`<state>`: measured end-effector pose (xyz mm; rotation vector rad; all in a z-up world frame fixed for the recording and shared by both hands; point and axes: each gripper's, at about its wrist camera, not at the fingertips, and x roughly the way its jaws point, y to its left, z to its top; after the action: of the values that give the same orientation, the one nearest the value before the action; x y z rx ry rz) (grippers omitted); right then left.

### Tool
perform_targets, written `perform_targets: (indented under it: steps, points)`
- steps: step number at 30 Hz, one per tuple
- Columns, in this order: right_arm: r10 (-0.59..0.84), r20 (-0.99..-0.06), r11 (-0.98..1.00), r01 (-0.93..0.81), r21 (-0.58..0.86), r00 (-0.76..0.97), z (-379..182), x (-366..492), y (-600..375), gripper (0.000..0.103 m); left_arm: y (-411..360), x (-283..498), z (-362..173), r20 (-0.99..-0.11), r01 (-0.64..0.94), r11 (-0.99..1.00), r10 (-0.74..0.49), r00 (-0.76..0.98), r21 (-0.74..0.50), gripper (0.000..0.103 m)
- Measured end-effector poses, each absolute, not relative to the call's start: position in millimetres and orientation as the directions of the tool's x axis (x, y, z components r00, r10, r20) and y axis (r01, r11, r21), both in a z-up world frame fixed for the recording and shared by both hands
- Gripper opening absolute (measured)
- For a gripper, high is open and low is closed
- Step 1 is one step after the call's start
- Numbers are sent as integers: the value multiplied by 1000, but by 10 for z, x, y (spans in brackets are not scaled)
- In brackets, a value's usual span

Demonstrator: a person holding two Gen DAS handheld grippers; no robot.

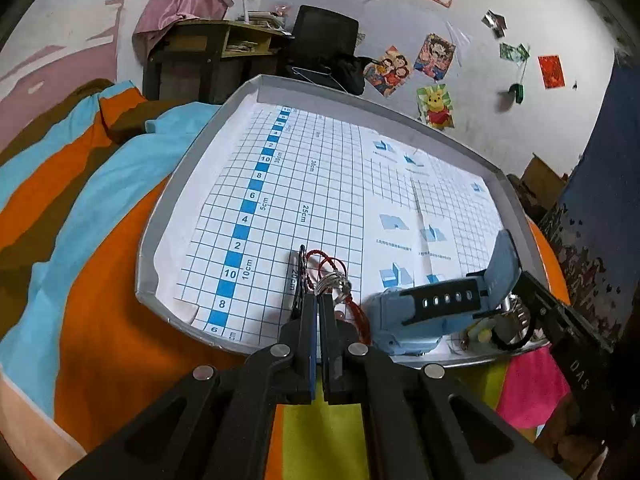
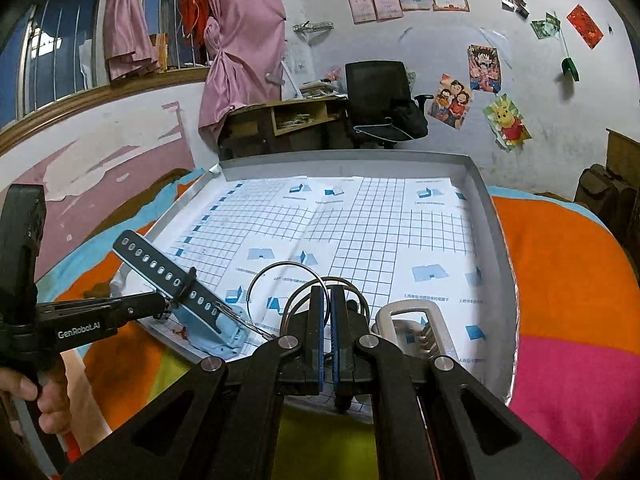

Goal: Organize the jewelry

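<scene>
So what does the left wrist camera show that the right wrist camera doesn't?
Only the left wrist view shows the red cord with small silver rings, just ahead of the shut left gripper.

Only the right wrist view shows the large wire bangles at the shut right gripper, a silver metal clasp, and the hand holding the other gripper.

Both show the blue watch and the grid-lined tray on the striped bedding.

A home bedroom: striped bedspread, pink curtains, desk (cartoon posters on the wall)
</scene>
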<state>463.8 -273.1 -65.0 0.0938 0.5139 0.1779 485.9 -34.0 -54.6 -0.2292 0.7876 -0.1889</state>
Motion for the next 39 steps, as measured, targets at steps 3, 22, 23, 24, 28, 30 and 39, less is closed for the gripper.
perform_targets:
  steps: [3,22,23,24,28,30,39]
  points:
    - [181,-480,983,-141,119,858,-646,4642,-2711,3,-365,4845,-547,-685,85,961,-250,684,-265,2]
    - [118,-441,991,-76,113,890,-411,4503,-2890,42,-332,4446,-239,-593,22,965,-178,785,-261,84]
    - [106,-423,992,-65,110,900,-369,4455,-2916,45,-319,4403,-196,-580,14,966,-167,797,-259,87]
    - [99,-408,992,-58,111,908,-337,4413,-2935,51,-316,4345,-138,-564,6,967,-155,811,-256,88]
    - [72,-356,992,-30,122,932,-178,4237,-3024,70,-318,4176,49,-515,-6,971,-121,849,-238,97]
    - [71,-331,992,-31,125,941,-93,4133,-3052,77,-341,4052,152,-483,-6,976,-104,869,-220,98]
    - [67,-245,993,-40,114,967,208,3586,-3107,91,-382,3427,432,-382,3,985,-69,921,-172,103]
